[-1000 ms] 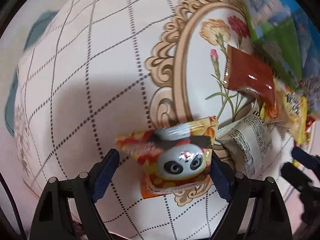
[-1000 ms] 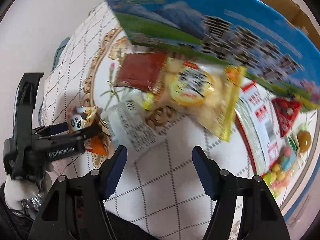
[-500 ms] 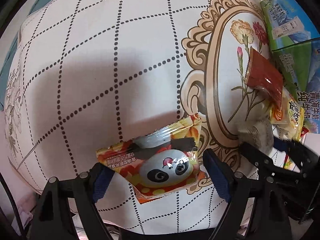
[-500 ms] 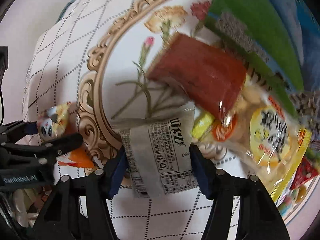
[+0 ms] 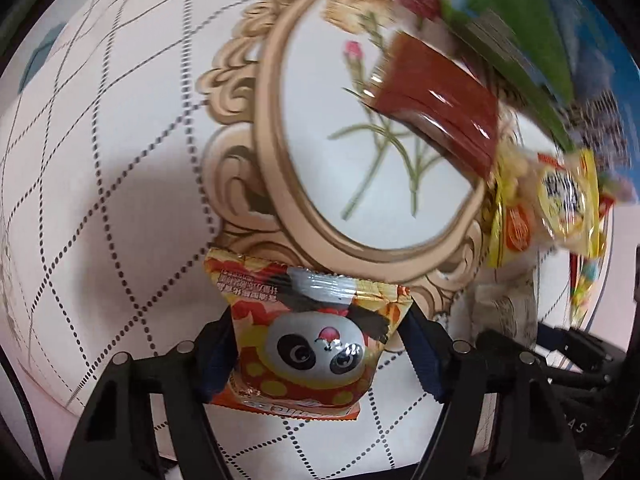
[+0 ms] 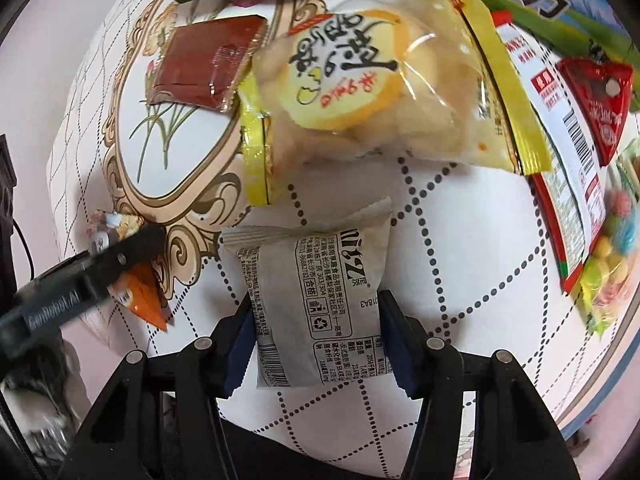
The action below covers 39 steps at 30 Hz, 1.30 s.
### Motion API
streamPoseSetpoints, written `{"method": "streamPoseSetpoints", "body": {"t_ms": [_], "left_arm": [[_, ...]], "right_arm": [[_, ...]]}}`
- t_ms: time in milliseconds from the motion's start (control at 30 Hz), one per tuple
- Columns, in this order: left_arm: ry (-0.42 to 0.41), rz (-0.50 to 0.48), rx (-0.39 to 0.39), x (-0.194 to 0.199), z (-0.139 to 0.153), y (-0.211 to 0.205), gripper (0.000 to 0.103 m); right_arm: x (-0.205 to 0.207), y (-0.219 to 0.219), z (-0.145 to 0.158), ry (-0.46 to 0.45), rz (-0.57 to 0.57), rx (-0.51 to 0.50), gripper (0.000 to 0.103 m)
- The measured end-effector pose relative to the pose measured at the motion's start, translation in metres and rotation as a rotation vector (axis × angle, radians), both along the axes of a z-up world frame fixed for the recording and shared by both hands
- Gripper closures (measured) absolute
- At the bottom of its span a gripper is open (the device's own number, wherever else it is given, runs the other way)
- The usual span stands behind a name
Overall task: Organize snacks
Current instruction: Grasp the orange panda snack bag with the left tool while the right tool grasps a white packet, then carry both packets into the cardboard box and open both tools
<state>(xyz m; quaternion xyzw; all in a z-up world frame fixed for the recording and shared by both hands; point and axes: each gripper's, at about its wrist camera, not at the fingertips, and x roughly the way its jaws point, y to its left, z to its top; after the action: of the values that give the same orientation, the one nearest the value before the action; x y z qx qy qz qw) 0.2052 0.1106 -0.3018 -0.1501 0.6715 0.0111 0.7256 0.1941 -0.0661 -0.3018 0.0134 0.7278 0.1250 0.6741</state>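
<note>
On the patterned tablecloth (image 5: pixel 132 184), the left gripper (image 5: pixel 320 354), its jaws just closing, pinches the panda snack packet (image 5: pixel 308 344) while the right gripper (image 6: pixel 316 344) clamps the grey-white packet (image 6: pixel 316 312): both picks look made, so lifting and sorting should follow

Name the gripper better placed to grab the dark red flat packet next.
Neither is free: left gripper grips the panda snack, right gripper the grey-white packet. Right looks closer to the dark red packet.

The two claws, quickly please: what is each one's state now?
Left claw: closed on the orange panda-print snack packet.
Right claw: closed on the white printed snack packet.
</note>
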Motion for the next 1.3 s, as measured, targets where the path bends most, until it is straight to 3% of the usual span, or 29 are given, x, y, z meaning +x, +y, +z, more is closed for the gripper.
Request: {"method": "streamPoseSetpoints", "body": {"t_ms": [100, 200, 300, 433, 467, 500, 633, 733, 933, 1067, 1100, 1200, 1300], "left_arm": [[0.031, -0.012, -0.022, -0.003, -0.005, 0.012, 0.031], [0.061, 0.001, -0.099, -0.008, -0.007, 0.025, 0.031], [0.090, 0.016, -0.169, -0.018, -0.017, 0.039, 0.031], [0.079, 0.024, -0.105, -0.035, -0.026, 0.040, 0.035], [0.070, 0.015, -0.050, -0.038, -0.025, 0.036, 0.049], [0.067, 0.001, -0.027, -0.043, -0.012, 0.035, 0.052], [0.043, -0.022, 0.021, -0.047, -0.002, 0.015, 0.055], [0.024, -0.032, 0.014, -0.047, 0.011, 0.008, 0.055], [-0.070, -0.072, -0.030, -0.028, 0.067, -0.009, 0.055], [-0.167, -0.131, -0.088, -0.005, 0.128, -0.036, 0.055], [-0.183, -0.141, -0.100, 0.016, 0.147, -0.041, 0.055], [-0.238, -0.199, -0.130, 0.044, 0.182, -0.066, 0.055], [-0.288, -0.245, -0.105, 0.083, 0.216, -0.088, 0.055]], "right_arm": [[-0.005, 0.005, 0.000, -0.016, 0.012, -0.019, 0.042], [-0.013, 0.016, -0.002, -0.011, 0.016, -0.008, 0.040], [-0.027, 0.021, -0.008, 0.004, 0.010, 0.023, 0.026], [-0.030, 0.032, -0.009, -0.030, 0.015, -0.008, 0.027], [-0.034, 0.039, -0.009, -0.049, 0.020, -0.023, 0.037], [-0.039, 0.043, -0.008, -0.069, 0.030, -0.040, 0.043], [-0.035, 0.050, 0.002, -0.100, 0.022, -0.017, 0.049], [-0.042, 0.033, 0.012, -0.116, 0.007, 0.012, 0.050], [-0.045, 0.013, 0.054, -0.170, -0.050, 0.104, 0.051], [-0.046, -0.018, 0.092, -0.220, -0.116, 0.176, 0.051], [-0.043, -0.026, 0.106, -0.240, -0.140, 0.195, 0.051], [-0.020, -0.069, 0.137, -0.309, -0.205, 0.231, 0.051], [0.019, -0.107, 0.174, -0.380, -0.270, 0.241, 0.051]]}}
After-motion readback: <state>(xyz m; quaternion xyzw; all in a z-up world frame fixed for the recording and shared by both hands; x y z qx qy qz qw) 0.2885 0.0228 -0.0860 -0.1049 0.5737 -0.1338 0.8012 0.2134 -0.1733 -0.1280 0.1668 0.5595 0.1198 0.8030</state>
